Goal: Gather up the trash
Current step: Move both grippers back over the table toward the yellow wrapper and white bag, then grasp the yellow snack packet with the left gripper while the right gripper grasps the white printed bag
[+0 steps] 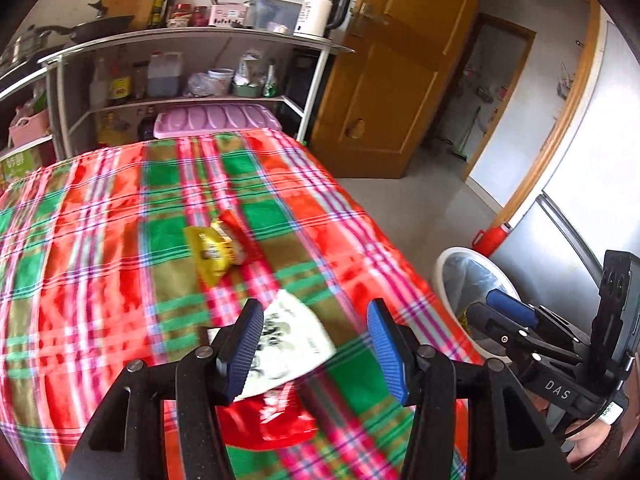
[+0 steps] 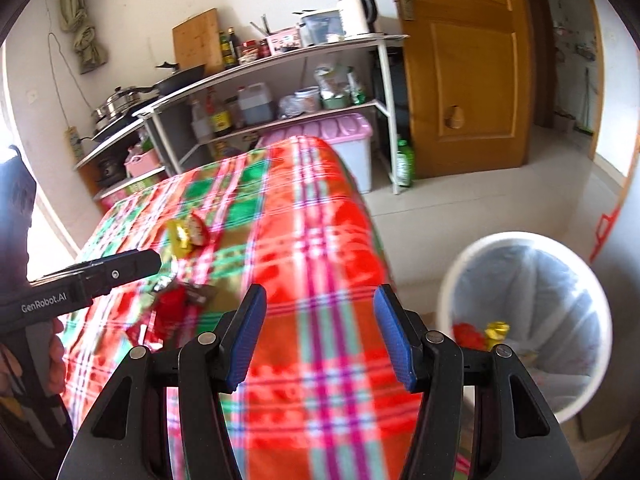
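- The white printed wrapper (image 1: 292, 340) lies flat on the plaid-covered counter (image 1: 100, 240), right in front of the left gripper (image 1: 316, 350), partly between its blue pads and overlapping a red wrapper (image 1: 272, 424) beneath it
- It looks like thin film or paper: very light, limp, likely to crumple and slide on the cloth, so I would pinch a raised edge or corner and not press down on the flat middle
- The red wrapper looks just as soft and crinkly; a puckered fold gives the best bite
- Further along the counter sits a yellow packet (image 1: 212, 252) touching a small red-and-white piece, well apart from both grippers; it seems puffier, so a pinch across its side should hold
- The left gripper's jaws stand wide open over the white wrapper, gripping nothing
- The right gripper (image 2: 320, 338) is also spread open and empty, held above the counter's near edge
- The white bin (image 2: 600, 320) with a clear liner stands on the floor just beside the counter, and red and yellow scraps (image 2: 480, 332) lie in its bottom
- Behind are kitchen shelves (image 1: 192, 36), a pink-lidded box (image 1: 216, 120) and a wooden door (image 1: 400, 80)
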A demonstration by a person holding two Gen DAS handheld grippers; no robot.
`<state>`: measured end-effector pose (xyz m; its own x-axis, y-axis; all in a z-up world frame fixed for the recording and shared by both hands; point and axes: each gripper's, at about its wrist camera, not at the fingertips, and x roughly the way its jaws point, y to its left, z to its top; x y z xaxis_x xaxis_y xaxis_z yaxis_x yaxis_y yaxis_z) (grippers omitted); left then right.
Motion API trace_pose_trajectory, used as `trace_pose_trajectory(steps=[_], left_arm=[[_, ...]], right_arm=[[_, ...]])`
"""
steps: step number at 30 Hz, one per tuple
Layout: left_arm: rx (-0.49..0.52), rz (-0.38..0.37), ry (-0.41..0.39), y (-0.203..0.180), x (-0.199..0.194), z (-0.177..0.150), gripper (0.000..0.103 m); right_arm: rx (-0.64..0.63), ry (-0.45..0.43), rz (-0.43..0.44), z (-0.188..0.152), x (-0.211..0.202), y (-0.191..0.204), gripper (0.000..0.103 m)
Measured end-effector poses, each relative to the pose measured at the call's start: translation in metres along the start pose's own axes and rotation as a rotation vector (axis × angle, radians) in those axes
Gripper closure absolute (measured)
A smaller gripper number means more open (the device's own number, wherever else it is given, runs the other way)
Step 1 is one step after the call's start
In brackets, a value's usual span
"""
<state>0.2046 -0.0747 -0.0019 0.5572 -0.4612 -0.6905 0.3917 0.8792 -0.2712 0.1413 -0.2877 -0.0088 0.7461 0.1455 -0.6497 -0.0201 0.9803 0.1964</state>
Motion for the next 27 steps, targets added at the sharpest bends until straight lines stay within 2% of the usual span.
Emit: trace_pose_trajectory(steps=[12, 21, 27], left_arm=[[-0.070, 0.042, -0.003, 0.054, -0.011, -0.002, 0.049], [-0.114, 0.079, -0.005, 0.086, -0.009, 0.007, 0.049], [-0.121, 0.075, 0.001, 0.103, -0.002, 0.013, 0.049]], right_arm=[[-0.082, 0.039, 0.082, 0.010, 0.030, 0.053, 0.046], [-0.102, 0.107, 0.204, 0.015, 0.061, 0.087, 0.046], [-0.153, 0.156, 0.210, 0.012, 0.083, 0.109, 0.046]])
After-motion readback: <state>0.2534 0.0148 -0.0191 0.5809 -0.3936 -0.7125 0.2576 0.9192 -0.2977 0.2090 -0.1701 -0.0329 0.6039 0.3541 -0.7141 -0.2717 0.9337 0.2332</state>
